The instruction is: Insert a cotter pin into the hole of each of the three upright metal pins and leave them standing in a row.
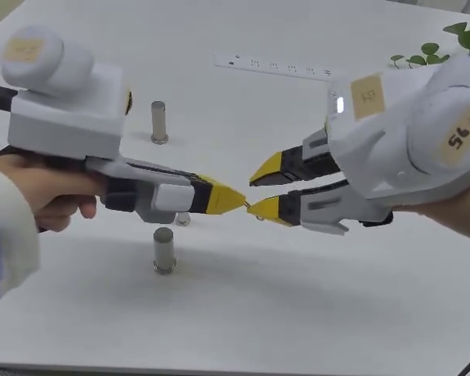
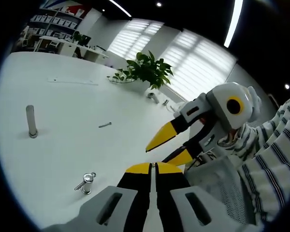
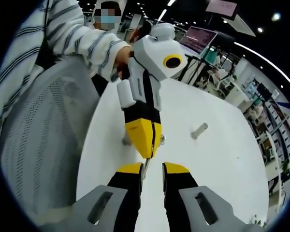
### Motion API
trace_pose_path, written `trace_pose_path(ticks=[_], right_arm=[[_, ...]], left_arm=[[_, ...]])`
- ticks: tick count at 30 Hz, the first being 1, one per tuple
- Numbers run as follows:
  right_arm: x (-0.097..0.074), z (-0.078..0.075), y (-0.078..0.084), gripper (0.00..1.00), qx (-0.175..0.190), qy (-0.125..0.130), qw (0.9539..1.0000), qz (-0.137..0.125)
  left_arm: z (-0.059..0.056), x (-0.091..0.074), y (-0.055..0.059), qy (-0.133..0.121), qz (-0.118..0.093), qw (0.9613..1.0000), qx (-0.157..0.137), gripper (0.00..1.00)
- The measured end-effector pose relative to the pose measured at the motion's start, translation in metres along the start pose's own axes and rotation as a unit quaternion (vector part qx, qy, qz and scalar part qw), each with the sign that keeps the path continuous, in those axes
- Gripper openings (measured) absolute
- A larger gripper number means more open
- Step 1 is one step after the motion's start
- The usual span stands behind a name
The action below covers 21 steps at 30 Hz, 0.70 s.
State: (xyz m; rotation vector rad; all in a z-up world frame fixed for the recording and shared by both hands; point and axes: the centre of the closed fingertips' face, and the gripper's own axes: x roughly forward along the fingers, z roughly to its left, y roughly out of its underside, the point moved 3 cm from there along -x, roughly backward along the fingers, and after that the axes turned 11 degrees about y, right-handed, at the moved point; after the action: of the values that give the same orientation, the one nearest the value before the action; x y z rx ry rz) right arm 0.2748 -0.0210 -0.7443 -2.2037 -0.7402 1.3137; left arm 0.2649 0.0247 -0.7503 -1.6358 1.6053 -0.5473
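Note:
Three upright metal pins stand on the white table: a far pin (image 1: 158, 123), a near pin (image 1: 164, 249), and a middle pin (image 1: 183, 219) half hidden under my left gripper. My left gripper (image 1: 239, 200) is shut on a thin cotter pin (image 1: 249, 206) that sticks out of its tip. My right gripper (image 1: 252, 195) faces it tip to tip, open, its lower jaw touching the cotter pin. In the right gripper view the cotter pin (image 3: 146, 163) reaches down between my open right gripper (image 3: 152, 169). In the left gripper view one metal pin (image 2: 87, 180) has a small wire across its top.
A loose cotter pin (image 2: 105, 125) lies on the table past another upright pin (image 2: 31, 121). A white power strip (image 1: 274, 66) lies at the back, a green plant (image 1: 454, 43) at the back right. A mesh chair (image 3: 43, 125) stands by the table edge.

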Motion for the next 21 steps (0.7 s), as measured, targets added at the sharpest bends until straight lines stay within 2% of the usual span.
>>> trace_pose_path(ticks=[8,11,13,16,18,20,21], right_arm=[[0.000,0.005,0.003,0.20,0.007,-0.011,0.9999,0.001],[-0.003,0.002,0.005,0.21,0.026,-0.017,0.9995,-0.006],[-0.005,0.003,0.004,0.23,0.058,-0.030,0.9977,-0.017],[-0.009,0.001,0.005,0.24,0.097,-0.046,0.9937,-0.032],[-0.010,0.001,0.006,0.24,0.131,-0.065,0.9882,-0.044],[-0.012,0.003,0.005,0.23,0.146,-0.073,0.9853,-0.050],[-0.013,0.006,0.003,0.23,0.163,-0.086,0.9811,-0.058]], left_arm=[[0.005,-0.004,-0.001,0.000,0.001,1.0000,0.009,0.00],[0.004,-0.006,-0.002,0.004,0.001,0.9998,0.020,0.00],[0.001,-0.008,-0.004,0.011,0.001,0.9994,0.033,0.00],[-0.003,-0.011,-0.005,0.021,0.000,0.9986,0.049,0.00],[-0.006,-0.012,-0.007,0.029,-0.001,0.9971,0.070,0.00],[-0.010,-0.013,-0.008,0.039,0.000,0.9955,0.086,0.00],[-0.011,-0.013,-0.009,0.042,-0.002,0.9944,0.096,0.00]])
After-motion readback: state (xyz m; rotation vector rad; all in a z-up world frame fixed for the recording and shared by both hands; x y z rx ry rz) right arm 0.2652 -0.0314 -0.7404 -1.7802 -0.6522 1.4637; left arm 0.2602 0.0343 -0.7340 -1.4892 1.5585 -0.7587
